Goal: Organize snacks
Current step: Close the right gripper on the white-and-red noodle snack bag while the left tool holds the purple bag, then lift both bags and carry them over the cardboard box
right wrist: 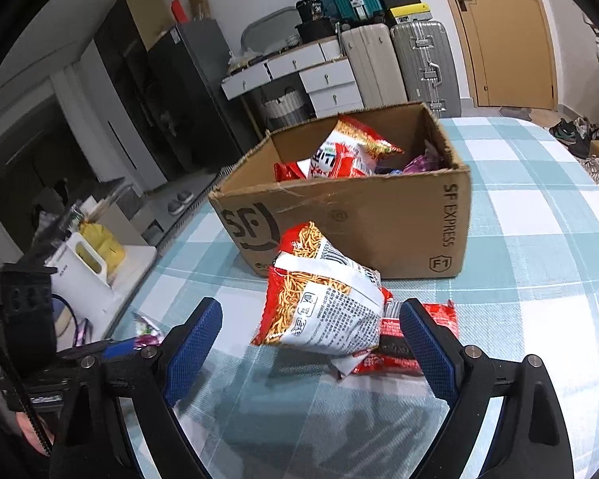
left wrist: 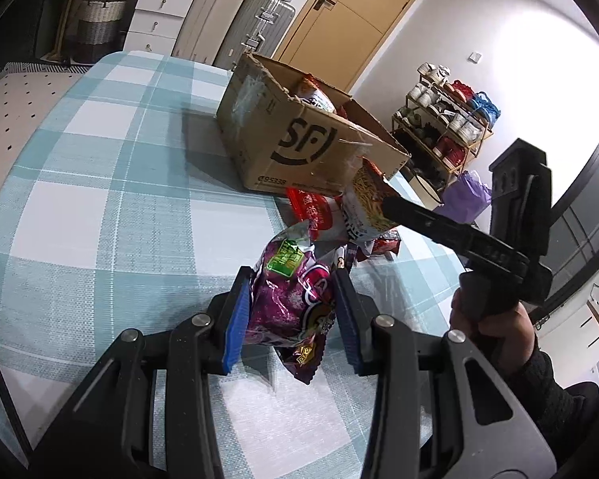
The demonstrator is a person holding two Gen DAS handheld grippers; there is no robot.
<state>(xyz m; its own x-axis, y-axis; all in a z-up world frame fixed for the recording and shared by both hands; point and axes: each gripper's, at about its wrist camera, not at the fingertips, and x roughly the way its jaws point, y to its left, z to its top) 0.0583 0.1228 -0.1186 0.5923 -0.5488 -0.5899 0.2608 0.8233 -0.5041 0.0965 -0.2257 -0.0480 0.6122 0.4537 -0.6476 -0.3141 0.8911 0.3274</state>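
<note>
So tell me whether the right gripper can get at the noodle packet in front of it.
Probably yes: the right gripper is open, its pads either side of the noodle packet, with nothing between them. The packet leans on a red packet that may shift.

Strong fisheye bending with black vignette corners. Glare blows out the white wall [left wrist: 539, 40] in the left view. Dim interior otherwise; soft shadows beside the cardboard box [right wrist: 363, 215]. Focus stays sharp.
</note>
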